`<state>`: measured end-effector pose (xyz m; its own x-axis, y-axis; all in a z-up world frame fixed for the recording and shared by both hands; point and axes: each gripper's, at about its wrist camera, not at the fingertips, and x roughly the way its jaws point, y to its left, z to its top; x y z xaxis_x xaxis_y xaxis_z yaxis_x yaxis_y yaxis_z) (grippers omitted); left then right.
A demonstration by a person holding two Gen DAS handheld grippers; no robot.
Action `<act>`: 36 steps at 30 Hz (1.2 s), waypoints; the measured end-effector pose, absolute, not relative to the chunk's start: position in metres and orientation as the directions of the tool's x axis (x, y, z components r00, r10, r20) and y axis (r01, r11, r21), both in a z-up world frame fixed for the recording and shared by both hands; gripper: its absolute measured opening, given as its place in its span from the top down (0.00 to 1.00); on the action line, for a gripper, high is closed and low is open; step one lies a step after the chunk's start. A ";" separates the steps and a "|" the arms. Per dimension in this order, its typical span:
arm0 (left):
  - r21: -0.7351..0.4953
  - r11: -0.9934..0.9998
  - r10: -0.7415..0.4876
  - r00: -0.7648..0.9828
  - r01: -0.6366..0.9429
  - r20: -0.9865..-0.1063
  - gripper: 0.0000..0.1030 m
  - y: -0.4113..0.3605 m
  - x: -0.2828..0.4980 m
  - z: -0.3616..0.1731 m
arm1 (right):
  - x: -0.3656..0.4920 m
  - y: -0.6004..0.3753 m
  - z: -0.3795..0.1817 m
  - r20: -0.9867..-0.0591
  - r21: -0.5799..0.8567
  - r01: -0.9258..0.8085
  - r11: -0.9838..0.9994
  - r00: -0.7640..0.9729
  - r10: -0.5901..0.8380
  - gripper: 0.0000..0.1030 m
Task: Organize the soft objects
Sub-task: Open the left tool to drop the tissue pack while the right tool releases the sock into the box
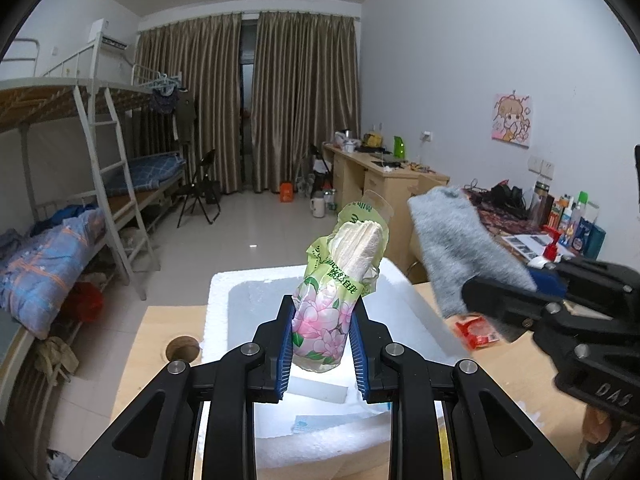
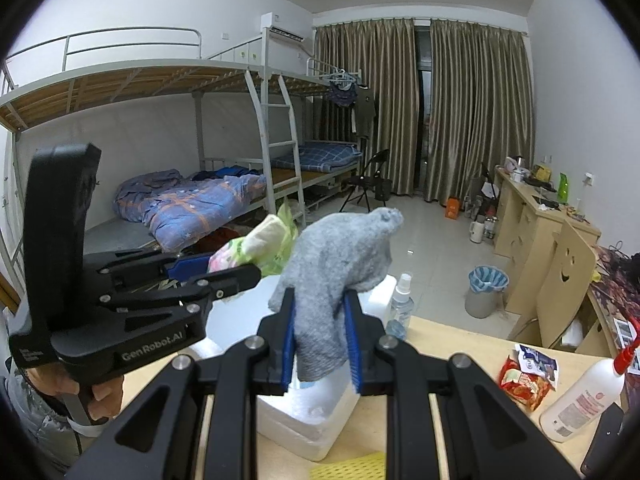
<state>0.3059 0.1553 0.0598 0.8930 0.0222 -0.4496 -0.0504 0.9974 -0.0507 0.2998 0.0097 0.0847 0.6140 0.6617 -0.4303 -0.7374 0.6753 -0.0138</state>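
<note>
- While both claws hover above it, the wooden counter (image 1: 160,332) carries a white foam box (image 1: 304,280) standing open, its walls thick and its inside bare in the part that shows.
- Left claw (image 1: 322,344) pinches a pack of tissues (image 1: 324,320) in a flowered wrapper between its blue pads; the pack stands upright above the box opening, its torn green top showing white sheets.
- Right claw (image 2: 320,344) pinches a grey sock (image 2: 336,276), which bunches above the pads and hangs limp below them, above the near corner of the box.
- Seen from the right wrist, the left claw sits to the left with the tissues near the sock but apart from it; a hand (image 2: 96,392) grips its handle.
- A white bottle with a red cap (image 2: 580,396) lies on its side at the right of the counter.
- A clear spray bottle (image 2: 400,300) stands just beside the box.
- Red snack wrappers (image 2: 520,380) lie near the white bottle.
</note>
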 end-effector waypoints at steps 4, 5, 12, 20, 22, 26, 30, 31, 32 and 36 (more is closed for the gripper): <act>-0.053 0.998 0.017 0.890 -0.046 -0.456 0.60 0.159 0.310 0.058 | 0.299 0.011 0.086 -0.430 -0.013 -0.735 0.678 0.617 0.660 0.75; -0.052 0.997 0.020 0.890 -0.049 -0.455 0.46 0.159 0.311 0.059 | 0.299 0.011 0.087 -0.429 -0.014 -0.734 0.679 0.618 0.659 0.75; -0.016 0.992 0.109 0.912 -0.126 -0.396 0.07 0.165 0.301 0.065 | 0.296 0.015 0.087 -0.422 -0.031 -0.721 0.692 0.637 0.645 0.75; 0.000 0.987 0.150 0.915 -0.162 -0.374 0.02 0.171 0.287 0.066 | 0.299 0.024 0.084 -0.435 -0.030 -0.726 0.687 0.628 0.645 0.75; 0.005 0.986 0.157 0.918 -0.166 -0.365 0.00 0.171 0.283 0.069 | 0.299 0.024 0.084 -0.436 -0.031 -0.729 0.684 0.626 0.647 0.75; 0.000 0.986 0.159 0.926 -0.169 -0.343 0.00 0.172 0.270 0.071 | 0.300 0.029 0.084 -0.440 -0.023 -0.736 0.677 0.616 0.654 0.75; 0.004 0.984 0.171 0.931 -0.180 -0.322 0.00 0.172 0.261 0.074 | 0.305 0.031 0.078 -0.456 -0.013 -0.740 0.673 0.603 0.655 0.75; 0.002 0.984 0.171 0.931 -0.180 -0.321 0.00 0.173 0.259 0.073 | 0.306 0.033 0.077 -0.457 -0.010 -0.740 0.672 0.602 0.655 0.75; -0.001 0.984 0.168 0.932 -0.178 -0.321 0.00 0.174 0.258 0.073 | 0.307 0.035 0.077 -0.458 -0.007 -0.742 0.670 0.598 0.658 0.75; 0.003 0.984 0.173 0.935 -0.181 -0.308 0.00 0.177 0.252 0.073 | 0.310 0.041 0.075 -0.458 -0.004 -0.748 0.663 0.591 0.664 0.75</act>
<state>0.2515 0.1769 0.0731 0.9355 0.1730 -0.3082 -0.1808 0.9835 0.0032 0.3100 0.0410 0.0754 0.5912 0.6638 -0.4580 -0.7482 0.6634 -0.0043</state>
